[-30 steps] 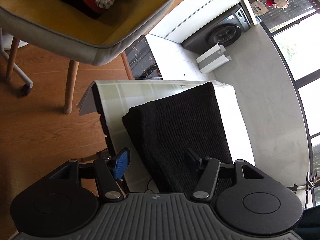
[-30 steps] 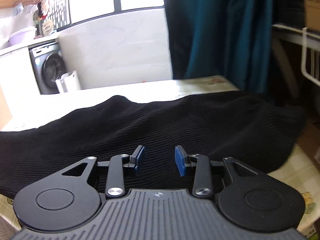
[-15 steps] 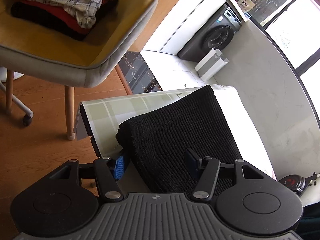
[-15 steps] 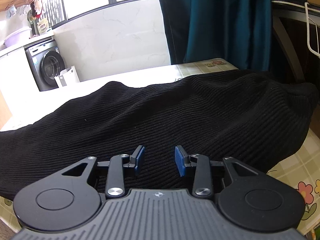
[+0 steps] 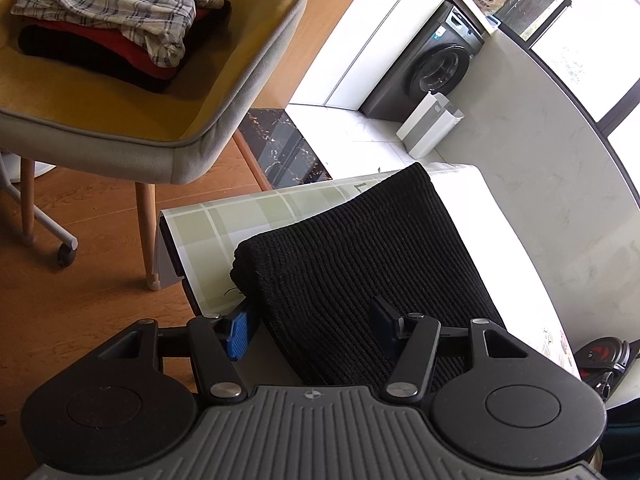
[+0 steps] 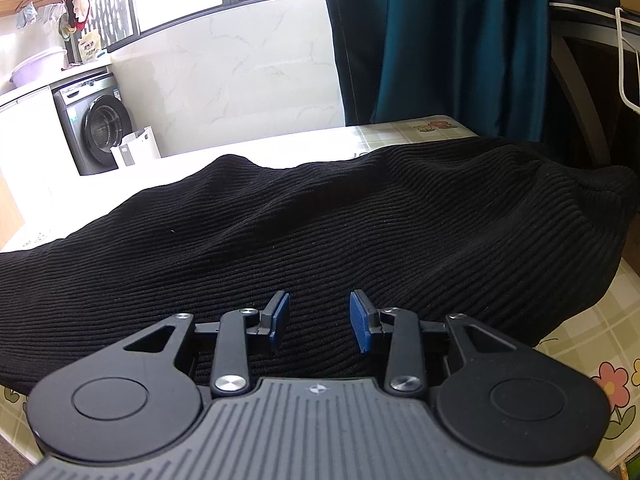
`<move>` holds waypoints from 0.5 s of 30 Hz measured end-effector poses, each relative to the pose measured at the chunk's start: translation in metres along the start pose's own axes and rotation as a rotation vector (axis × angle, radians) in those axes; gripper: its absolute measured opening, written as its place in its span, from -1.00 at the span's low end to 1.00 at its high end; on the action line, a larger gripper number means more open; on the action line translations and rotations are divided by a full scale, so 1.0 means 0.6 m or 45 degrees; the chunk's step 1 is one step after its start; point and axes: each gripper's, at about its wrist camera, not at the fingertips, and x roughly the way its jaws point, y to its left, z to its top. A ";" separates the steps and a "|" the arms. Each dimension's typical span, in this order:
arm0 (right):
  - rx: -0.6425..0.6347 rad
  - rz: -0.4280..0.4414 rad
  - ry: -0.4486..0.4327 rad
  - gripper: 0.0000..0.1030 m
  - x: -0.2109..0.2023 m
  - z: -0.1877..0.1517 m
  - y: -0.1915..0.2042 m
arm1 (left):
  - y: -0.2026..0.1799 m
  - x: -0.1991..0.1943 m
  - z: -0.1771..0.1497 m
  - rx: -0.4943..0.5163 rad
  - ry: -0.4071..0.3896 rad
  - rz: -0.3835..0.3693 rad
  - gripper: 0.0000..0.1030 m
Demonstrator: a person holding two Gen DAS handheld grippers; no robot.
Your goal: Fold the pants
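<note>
Black ribbed pants (image 5: 352,248) lie folded lengthwise on a table with a checked, flowered cloth (image 5: 208,236). My left gripper (image 5: 310,324) hovers open over the near corner of their end. Its blue-padded left finger (image 5: 238,334) is just outside the cloth's edge and the right finger (image 5: 382,314) is above the fabric. In the right wrist view the pants (image 6: 320,232) stretch across the whole table (image 6: 592,340). My right gripper (image 6: 319,320) stands open low over their near edge, with nothing pinched between its pads.
A padded chair (image 5: 160,152) with a pile of folded clothes (image 5: 116,28) stands left of the table's end. Beyond are a washing machine (image 5: 436,68) and a white bin (image 5: 430,124). A dark teal curtain (image 6: 440,40) hangs behind the table's far right corner.
The left gripper has rolled and shifted along the pants' end, so its left finger now sits closer to the cloth's corner. The right gripper has stayed almost still.
</note>
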 end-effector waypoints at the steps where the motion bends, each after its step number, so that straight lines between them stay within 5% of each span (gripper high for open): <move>1: -0.001 -0.001 0.000 -0.29 0.000 0.000 0.000 | -0.001 0.000 0.000 0.002 -0.002 0.003 0.19; 6: -0.007 -0.002 -0.001 -0.29 0.003 0.001 0.001 | 0.002 -0.002 -0.002 -0.033 0.019 0.002 0.06; 11: -0.002 0.003 -0.004 -0.29 0.005 -0.001 -0.001 | 0.021 -0.009 -0.017 -0.184 0.148 -0.181 0.03; 15: 0.003 0.003 -0.003 -0.29 0.008 -0.002 -0.003 | 0.013 -0.007 -0.026 -0.174 0.148 -0.191 0.03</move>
